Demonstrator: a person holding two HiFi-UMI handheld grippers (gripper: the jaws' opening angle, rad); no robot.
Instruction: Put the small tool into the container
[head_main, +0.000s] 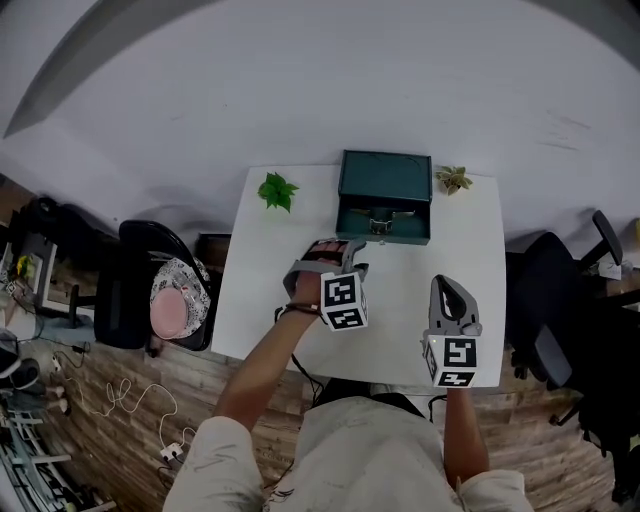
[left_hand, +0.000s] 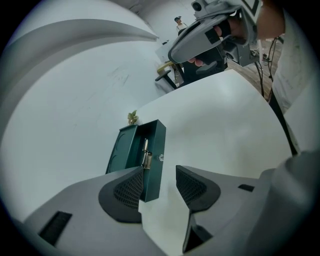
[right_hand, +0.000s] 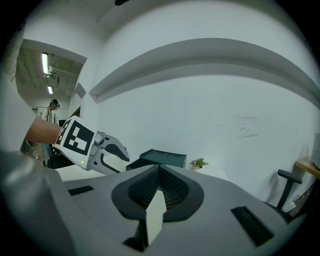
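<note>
Head view from above: a white rectangular table (head_main: 455, 250) stands against a pale wall. A dark green rectangular container (head_main: 385, 200) with its hinged lid raised sits at the table's far edge, upper centre of the frame. A small silvery tool (head_main: 380, 223), short and cylindrical, lies in the container against its near wall, half over the rim; the left gripper view shows it (left_hand: 146, 154) at the upper edge of that wall, beside a small round knob. Whether it rests loose or is attached there cannot be told. A green leafy potted plant (head_main: 277, 190) stands to the left of the container, and a smaller pale-leaved potted plant (head_main: 453, 179) just beside the container's right corner. The left gripper (head_main: 347, 254), grey with a marker cube, is held above the centre of the table just below the container. In its own view its jaws stand apart with nothing between them, and the near corner of the container (left_hand: 150, 150) shows behind the gap, over the left jaw (left_hand: 160, 186). The right gripper (head_main: 446, 287) hovers over the lower right part of the table, well apart from the container. In its own view the jaws (right_hand: 159, 187) are pressed together on nothing, with the container (right_hand: 162, 158) and the left gripper (right_hand: 102, 152) beyond, centre and left of that frame. A black office chair with a pink patterned cushion (head_main: 178, 300) stands at the left of the table on a wooden floor (head_main: 120, 400).
</note>
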